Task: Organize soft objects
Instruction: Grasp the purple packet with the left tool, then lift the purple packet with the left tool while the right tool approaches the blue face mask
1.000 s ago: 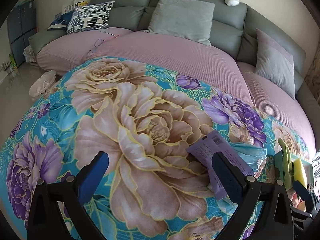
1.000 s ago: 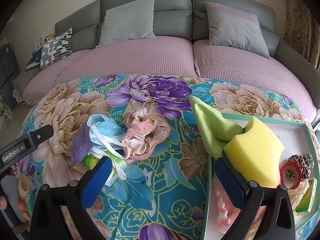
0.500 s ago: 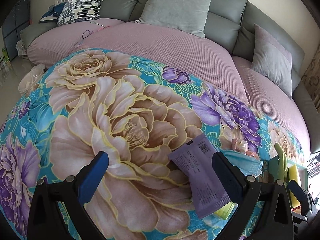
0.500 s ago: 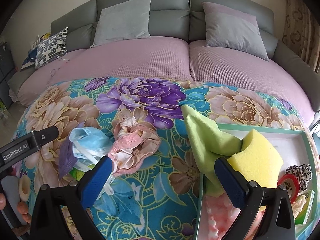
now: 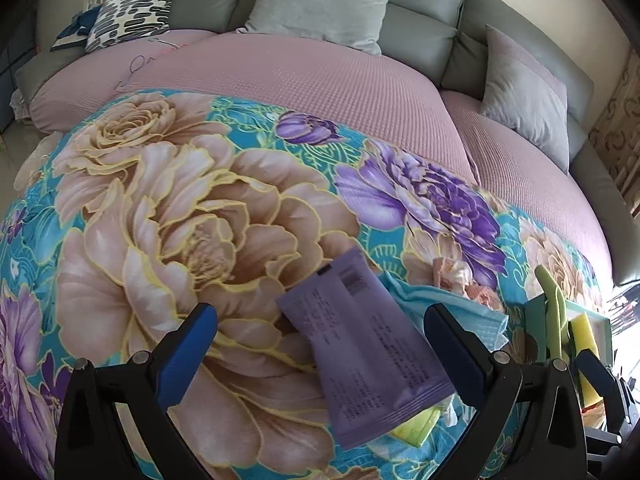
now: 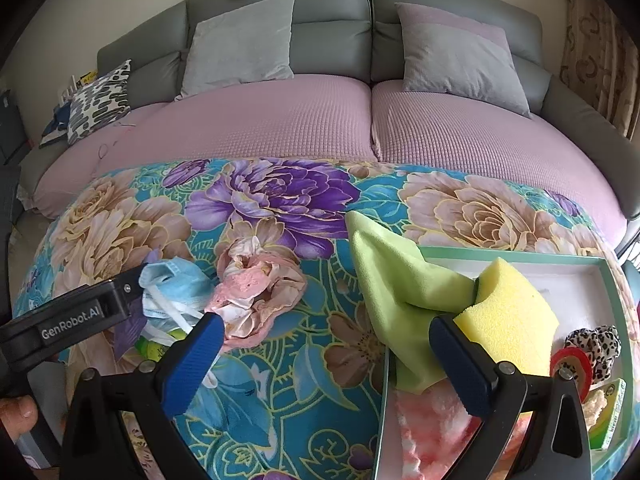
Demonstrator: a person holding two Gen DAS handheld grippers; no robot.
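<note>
Behind everything runs a grey sectional sofa [image 6: 332, 60] with mauve quilted seat covers, carrying four cushions: three plain grey and one black-and-white patterned at 10 o'clock. In front, the tabletop wears a teal plush cloth printed with large peonies [image 6: 280, 360].

At 4 o'clock in the right wrist view sits one mint-rimmed white tray [image 6: 520, 254], already holding one lime-green microfibre cloth [image 6: 396, 280] draped over its rim, one yellow foam sponge [image 6: 516, 312], one pink fluffy cloth, one leopard-print scrunchie [image 6: 596, 344] and one red tape ring.

Loose items lie at 9 o'clock: one crumpled pink rag [image 6: 256, 288], a bunch of light-blue face masks [image 6: 172, 288] whose number I cannot tell, and one flat lavender printed pouch [image 5: 368, 356].

Sorting looks partway done. The left claw [image 5: 316, 348] hangs spread wide over the pouch, touching nothing. The right claw [image 6: 324, 360] is likewise spread and empty, between the rag and tray. The next move probably calls for lowering the left claw to straddle the pouch's edge, pinching, then carrying it trayward.
</note>
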